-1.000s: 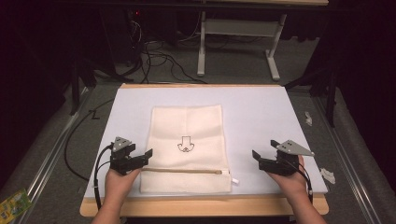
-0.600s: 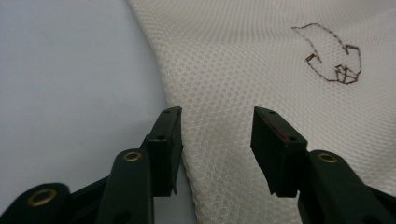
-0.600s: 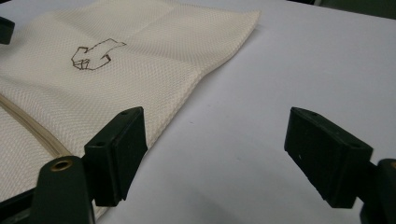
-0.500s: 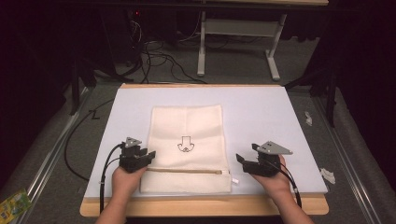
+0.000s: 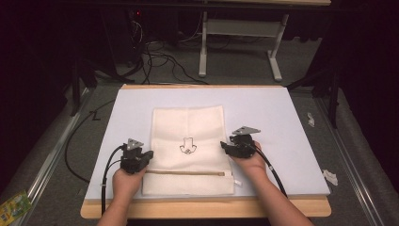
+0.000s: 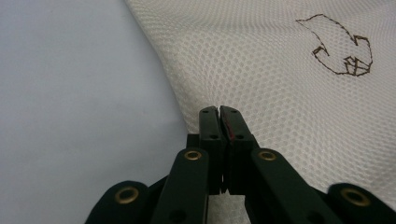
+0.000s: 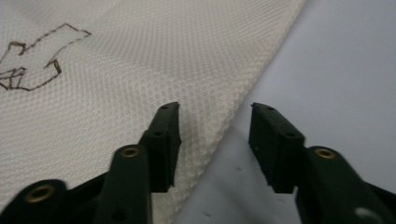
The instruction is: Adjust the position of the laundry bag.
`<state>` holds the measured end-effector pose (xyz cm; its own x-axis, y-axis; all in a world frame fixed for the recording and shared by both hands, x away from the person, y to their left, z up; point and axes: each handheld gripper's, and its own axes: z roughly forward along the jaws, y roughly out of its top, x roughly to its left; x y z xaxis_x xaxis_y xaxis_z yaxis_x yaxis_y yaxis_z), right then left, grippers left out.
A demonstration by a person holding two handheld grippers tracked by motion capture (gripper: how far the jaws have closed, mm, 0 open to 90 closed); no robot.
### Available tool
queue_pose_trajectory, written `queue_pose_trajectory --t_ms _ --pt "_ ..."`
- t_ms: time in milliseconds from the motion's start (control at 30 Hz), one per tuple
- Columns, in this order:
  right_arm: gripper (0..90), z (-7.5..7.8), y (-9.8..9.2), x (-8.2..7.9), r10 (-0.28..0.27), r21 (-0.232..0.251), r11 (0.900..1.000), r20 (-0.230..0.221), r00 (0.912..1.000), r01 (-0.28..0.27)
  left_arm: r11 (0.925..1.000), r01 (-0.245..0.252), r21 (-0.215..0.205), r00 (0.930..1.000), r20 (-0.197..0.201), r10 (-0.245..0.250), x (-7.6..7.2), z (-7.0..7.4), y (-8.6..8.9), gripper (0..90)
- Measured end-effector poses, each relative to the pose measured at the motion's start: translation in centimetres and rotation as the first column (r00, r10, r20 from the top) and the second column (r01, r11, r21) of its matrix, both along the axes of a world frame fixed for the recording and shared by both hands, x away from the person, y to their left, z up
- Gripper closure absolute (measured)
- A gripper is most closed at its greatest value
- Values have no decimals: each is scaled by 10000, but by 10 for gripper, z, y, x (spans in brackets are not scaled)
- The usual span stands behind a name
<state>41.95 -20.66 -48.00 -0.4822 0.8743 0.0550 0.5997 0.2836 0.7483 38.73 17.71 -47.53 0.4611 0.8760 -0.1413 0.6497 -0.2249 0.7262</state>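
Mesh bag, cream and printed with a small brown outline figure, lies flat on the pale blue mat that covers the wooden table, its zipper band running across the end nearest the person. It sits near the middle of the mat, a little toward the person's edge, which puts both side edges within easy reach, one for each hand.

The left gripper is at the bag's left edge, just beyond the zipper band. In the left gripper view its jaws are pressed together with the mesh drawn up into a fold around the tips, so it appears to have pinched the bag's edge, though the closed tips hide the cloth between them.

The right gripper is at the bag's right edge, opposite the left one. Its jaws stand wide apart and straddle that edge, one over mesh, the other over bare mat; judged from this, it is lined up to close on the edge.

Both hands come in from the near side of the bag, forearms angled inward, the left hand and right hand low over the mat, grippers pointing inward toward the printed figure.
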Motion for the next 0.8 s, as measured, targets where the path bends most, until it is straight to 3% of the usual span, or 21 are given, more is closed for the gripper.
queue_pose_trajectory --t_ms 33,100,167,300,400,567,667,800 --pt "603 -2 3 3 39 -115 9999 -137 9999 -41 10000 38 27 10000 10 -38 0 0 -1 885" --pt "788 0 5 3 126 -176 9998 -172 9998 -129 9999 104 57 9999 62 -104 0 0 -2 885" --pt "859 2 4 2 249 -419 9988 -33 9997 -251 9999 117 -32 9999 64 -117 1 0 -5 886" --pt "873 5 -10 -1 73 -693 9976 62 10000 -68 9975 663 235 9975 240 -668 3 1 -27 888" --pt "871 5 -27 -4 -180 -919 9956 21 9998 181 9953 953 170 9945 416 -960 8 3 -44 888" --pt "863 6 -56 -13 -734 -1142 9905 352 9967 770 9919 1267 -50 9896 700 -1260 18 4 -72 886" --pt "859 7 -70 -15 -1081 -979 9889 451 9931 1121 9893 1456 125 9872 642 -1461 20 1 -80 884" --pt "853 5 -73 -13 -1106 -861 9898 418 9930 1138 9899 1402 190 9880 624 -1411 21 0 -80 881"
